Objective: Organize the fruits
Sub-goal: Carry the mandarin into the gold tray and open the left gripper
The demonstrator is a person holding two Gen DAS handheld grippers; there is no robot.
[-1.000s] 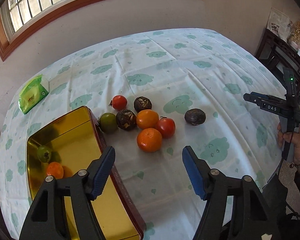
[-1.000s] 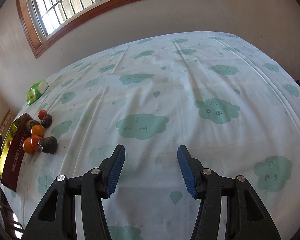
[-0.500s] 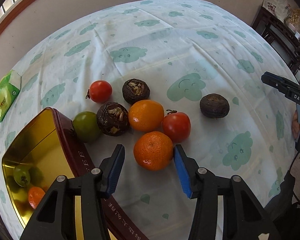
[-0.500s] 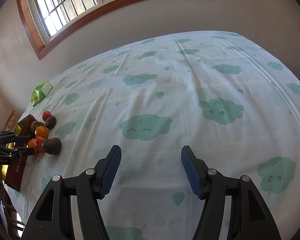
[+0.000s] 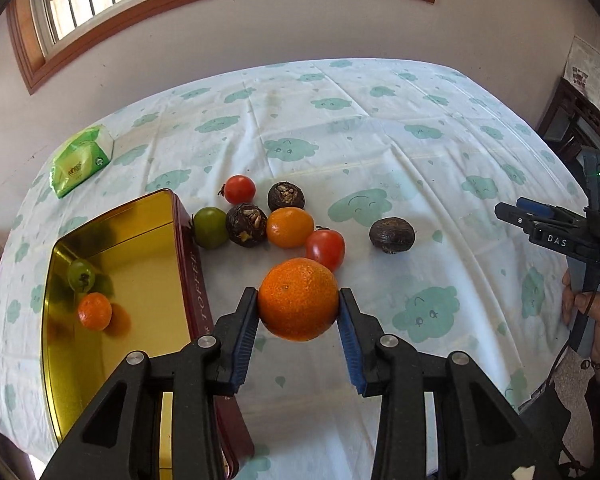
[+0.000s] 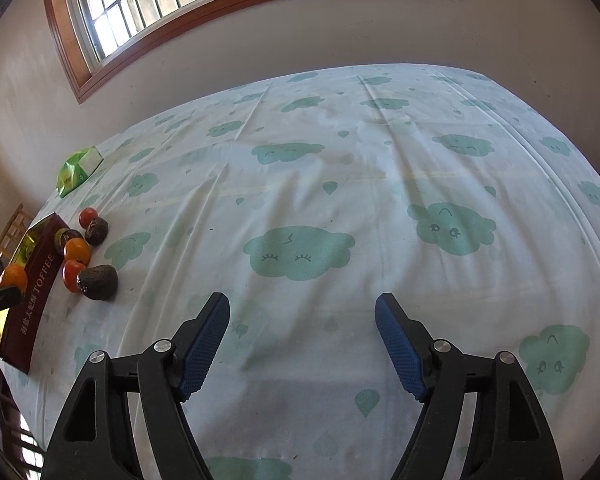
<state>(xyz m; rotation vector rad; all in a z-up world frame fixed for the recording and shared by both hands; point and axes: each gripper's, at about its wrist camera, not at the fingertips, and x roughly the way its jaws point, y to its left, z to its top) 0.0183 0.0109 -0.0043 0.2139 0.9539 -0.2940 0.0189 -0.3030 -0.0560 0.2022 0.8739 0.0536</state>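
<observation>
Left claw (image 5: 299, 312): its jaws are closing, and a big orange (image 5: 298, 299) is pinched between them, beside the gold tin (image 5: 140, 216). Right claw (image 6: 302, 340): its jaws are opening, and nothing is held between them.

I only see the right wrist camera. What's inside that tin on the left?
Observer: The tin holds a green tomato and a small orange.
Operator: Has the left gripper got any fruit?
Observer: Yes. The left gripper is closing on a big orange, with both pads touching it, just right of the tin.
Operator: What's next to the tin's wall on the cloth?
Observer: A second green tomato. It looks to rest against the wall.
</observation>
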